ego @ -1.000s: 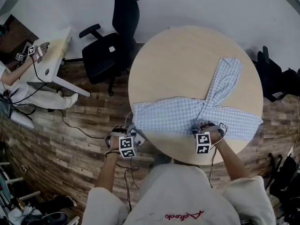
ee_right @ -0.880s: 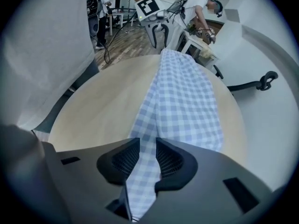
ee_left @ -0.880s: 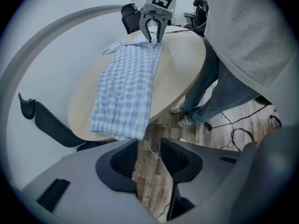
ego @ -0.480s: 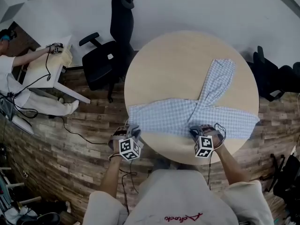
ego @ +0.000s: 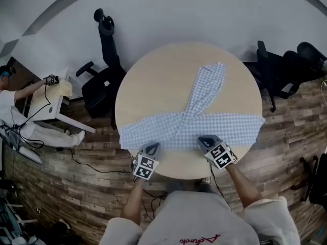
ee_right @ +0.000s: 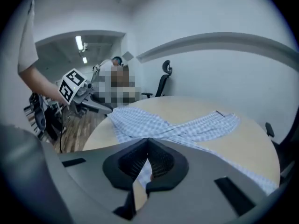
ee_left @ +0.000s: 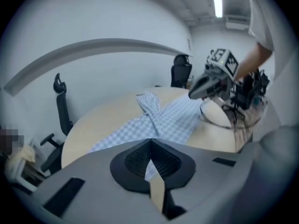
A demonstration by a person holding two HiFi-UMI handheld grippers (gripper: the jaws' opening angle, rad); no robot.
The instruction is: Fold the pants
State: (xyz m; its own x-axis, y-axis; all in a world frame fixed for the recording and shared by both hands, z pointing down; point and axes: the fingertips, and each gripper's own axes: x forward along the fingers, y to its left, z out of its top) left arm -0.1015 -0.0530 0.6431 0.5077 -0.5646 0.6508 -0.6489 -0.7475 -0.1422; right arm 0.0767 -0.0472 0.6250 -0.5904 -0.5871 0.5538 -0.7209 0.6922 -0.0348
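Light blue checked pants (ego: 204, 124) lie spread on the round wooden table (ego: 153, 80), one leg running across, the other folded up toward the far side. My left gripper (ego: 153, 148) is at the pants' near edge on the left, jaws shut with a strip of the cloth pinched between them (ee_left: 150, 141). Further right along that same near edge, my right gripper (ego: 204, 140) is also shut on a bit of the fabric (ee_right: 147, 141). In the left gripper view the pants (ee_left: 168, 120) stretch ahead, with the right gripper (ee_left: 198, 91) beyond them.
A black office chair (ego: 99, 86) stands left of the table and another (ego: 278, 68) at its right. A person sits at a small white desk (ego: 48, 103) far left. Cables trail over the wooden floor (ego: 76, 152).
Both grippers have lifted and moved in from the table's rim onto the pants' near edge, rolled over, and gone from open to shut. The head view has shifted.
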